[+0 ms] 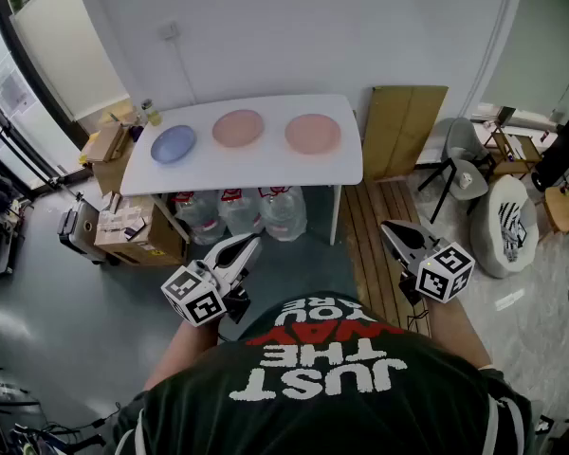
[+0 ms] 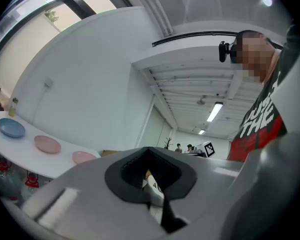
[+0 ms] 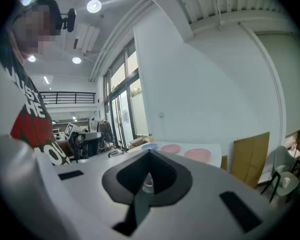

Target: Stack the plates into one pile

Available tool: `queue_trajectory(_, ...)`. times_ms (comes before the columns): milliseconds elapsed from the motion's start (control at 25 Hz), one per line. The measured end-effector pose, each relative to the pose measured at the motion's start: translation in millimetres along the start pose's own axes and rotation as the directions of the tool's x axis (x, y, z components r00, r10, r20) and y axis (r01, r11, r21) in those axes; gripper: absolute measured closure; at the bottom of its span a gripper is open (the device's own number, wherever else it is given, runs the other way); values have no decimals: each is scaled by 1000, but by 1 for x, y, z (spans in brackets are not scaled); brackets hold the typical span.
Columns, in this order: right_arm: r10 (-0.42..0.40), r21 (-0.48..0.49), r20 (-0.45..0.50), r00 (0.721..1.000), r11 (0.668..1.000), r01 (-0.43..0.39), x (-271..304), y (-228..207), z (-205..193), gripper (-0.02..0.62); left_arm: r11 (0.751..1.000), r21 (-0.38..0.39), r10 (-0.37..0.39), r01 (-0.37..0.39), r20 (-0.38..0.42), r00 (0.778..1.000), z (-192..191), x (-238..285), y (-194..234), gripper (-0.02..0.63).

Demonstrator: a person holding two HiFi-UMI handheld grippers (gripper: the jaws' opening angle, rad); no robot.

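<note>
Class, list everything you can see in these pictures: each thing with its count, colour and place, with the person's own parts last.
table: 1, white, against the far wall
blue plate: 1, blue, table's left end
pink plates: 2, pink, table's middle and right end, apart
jugs: 3, clear, under the table
boxes: several, brown, left of the table
board: 1, tan, leaning right of the table
chair: 1, grey, far right
left tool: 1, white and black, shut, empty
right tool: 1, white and black, shut, empty
</note>
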State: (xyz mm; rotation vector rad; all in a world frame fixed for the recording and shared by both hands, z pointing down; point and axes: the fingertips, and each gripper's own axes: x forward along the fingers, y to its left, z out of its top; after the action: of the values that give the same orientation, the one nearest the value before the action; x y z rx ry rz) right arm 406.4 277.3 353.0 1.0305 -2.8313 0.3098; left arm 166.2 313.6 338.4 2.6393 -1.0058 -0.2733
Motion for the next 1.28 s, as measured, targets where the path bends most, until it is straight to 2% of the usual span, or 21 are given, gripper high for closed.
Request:
queue_trajectory(520,10,1,-6,1000,1000,-10,-1,-12,1,591,1000,9,1,0,-8,1000,-3,11,-2,598)
queue_trajectory(680,24,33,8,1000,999,-24,-4,-19,3,591,1000,9,9,-9,-9,1000,-4,19,-6,598)
queue_trajectory(840,44,64,23,999,997,-45,-11,-33,5,589,1000,15,20,-20,-21,1000,-6,35,-12,598)
queue_trajectory(1080,84,58,26,996,995,-85,-38,-60,-1,589,999,25,43,-42,-29,999,-16,70,-32,598)
queue_trajectory(1280,92,73,23,996,993,-93,-58,-93,-13,589,998,5,62,-62,-40,997,-30,103,-43,598)
